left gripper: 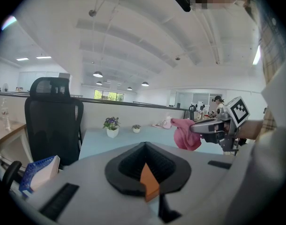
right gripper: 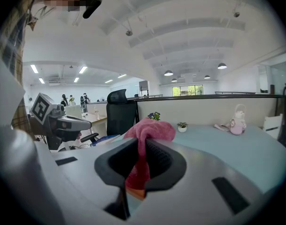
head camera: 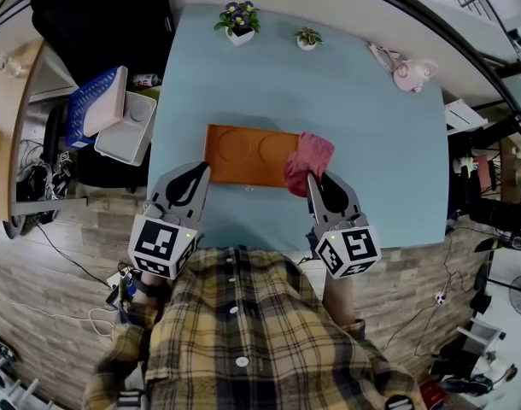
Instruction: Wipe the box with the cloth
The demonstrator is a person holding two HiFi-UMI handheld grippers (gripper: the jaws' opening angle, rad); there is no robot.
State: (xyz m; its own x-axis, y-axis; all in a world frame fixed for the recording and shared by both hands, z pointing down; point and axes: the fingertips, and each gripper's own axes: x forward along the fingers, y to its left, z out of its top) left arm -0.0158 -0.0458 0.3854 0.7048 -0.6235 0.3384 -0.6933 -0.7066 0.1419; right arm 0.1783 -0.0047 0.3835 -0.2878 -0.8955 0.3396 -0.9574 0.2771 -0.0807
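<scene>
blue table (head camera: 380,186) | orange box (head camera: 243,154) | flowering plant (head camera: 237,20) | small plant (head camera: 307,38) | pink toy (head camera: 406,72)

right end of box (head camera: 243,154) hidden under cloth (head camera: 309,159), only its orange corner visible in left gripper view

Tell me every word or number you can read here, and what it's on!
No words or numbers are readable in any view.
Left gripper and right gripper: black-and-white square marker patterns, not letters.
The orange rectangular box and the pink cloth: no print visible.
</scene>
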